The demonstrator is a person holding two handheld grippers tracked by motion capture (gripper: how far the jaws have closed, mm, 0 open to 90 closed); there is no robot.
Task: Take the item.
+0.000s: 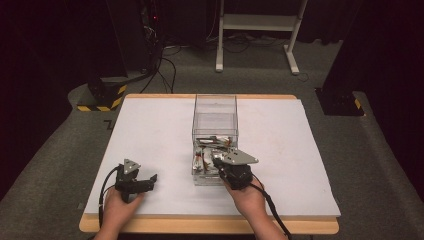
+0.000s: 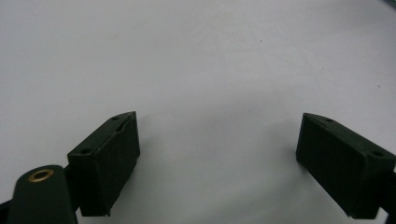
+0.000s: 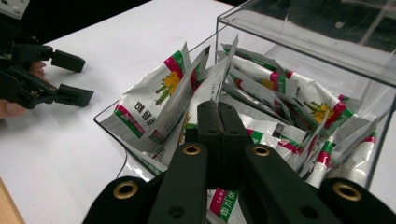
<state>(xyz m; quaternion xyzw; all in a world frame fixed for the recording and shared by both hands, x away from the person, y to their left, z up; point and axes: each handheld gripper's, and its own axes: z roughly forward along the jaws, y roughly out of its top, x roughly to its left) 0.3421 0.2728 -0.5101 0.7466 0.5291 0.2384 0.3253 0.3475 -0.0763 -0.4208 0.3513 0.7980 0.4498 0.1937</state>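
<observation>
The right gripper (image 3: 218, 116) reached down into the near end of a clear plastic box (image 1: 215, 107) that stood at the middle of the white tabletop (image 1: 150, 130), its long side running from the near edge toward the far edge. In the right gripper view its two black jaws stood pressed together, and the top edge of one sachet (image 3: 212, 81) rose from right where they met; the jaws appeared to pinch that sachet, though the contact itself lay hidden behind them. The sachet was silver with a green and pink band and a yellow flower print, and it stood upright among many more sachets (image 3: 280, 93) of the same kind, heaped loosely in the box's near half. The far half of the box looked bare in the high view.

The left gripper (image 1: 150, 181) rested low over the tabletop near the near left corner, well apart from the box, held in the person's left hand (image 1: 117, 207). In the left gripper view its jaws stood wide apart with only the white surface between them, holding nothing. The right hand (image 1: 247, 197) came in from the near edge just right of the box's near end.
</observation>
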